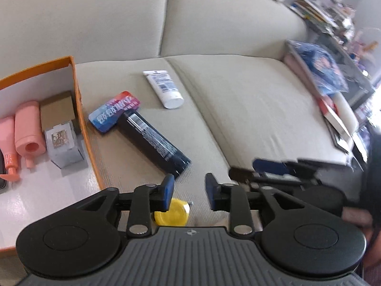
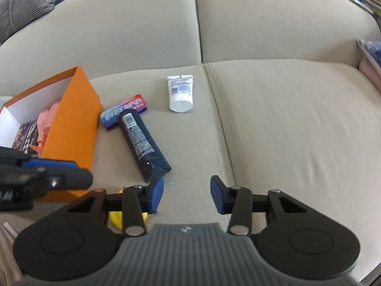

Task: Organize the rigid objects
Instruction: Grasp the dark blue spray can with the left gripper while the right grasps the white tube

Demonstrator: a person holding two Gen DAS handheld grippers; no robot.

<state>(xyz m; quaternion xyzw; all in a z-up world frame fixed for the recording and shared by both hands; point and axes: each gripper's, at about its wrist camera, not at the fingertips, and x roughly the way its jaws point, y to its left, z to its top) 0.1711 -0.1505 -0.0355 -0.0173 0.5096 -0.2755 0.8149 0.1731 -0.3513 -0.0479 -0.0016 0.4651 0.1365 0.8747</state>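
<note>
On the beige sofa seat lie a black tube (image 1: 152, 138) (image 2: 142, 143), a blue and red tin (image 1: 114, 112) (image 2: 123, 110) touching its far end, and a white tube (image 1: 164, 88) (image 2: 180, 93) further back. An orange box (image 1: 78, 109) (image 2: 71, 128) at the left holds pink bottles (image 1: 26, 126), a small brown carton and a clear cube. A yellow round lid (image 1: 172, 212) (image 2: 116, 218) lies partly hidden under the near fingers. My left gripper (image 1: 189, 191) is open and empty, just short of the black tube. My right gripper (image 2: 187, 195) is also open and empty, beside the tube's near end.
Magazines and books (image 1: 319, 71) are stacked along the sofa's right edge, with a cluttered shelf behind them. A grey cushion (image 2: 21, 7) sits at the far left. The sofa back (image 2: 190, 23) rises behind the objects. The right seat cushion (image 2: 297, 131) is bare.
</note>
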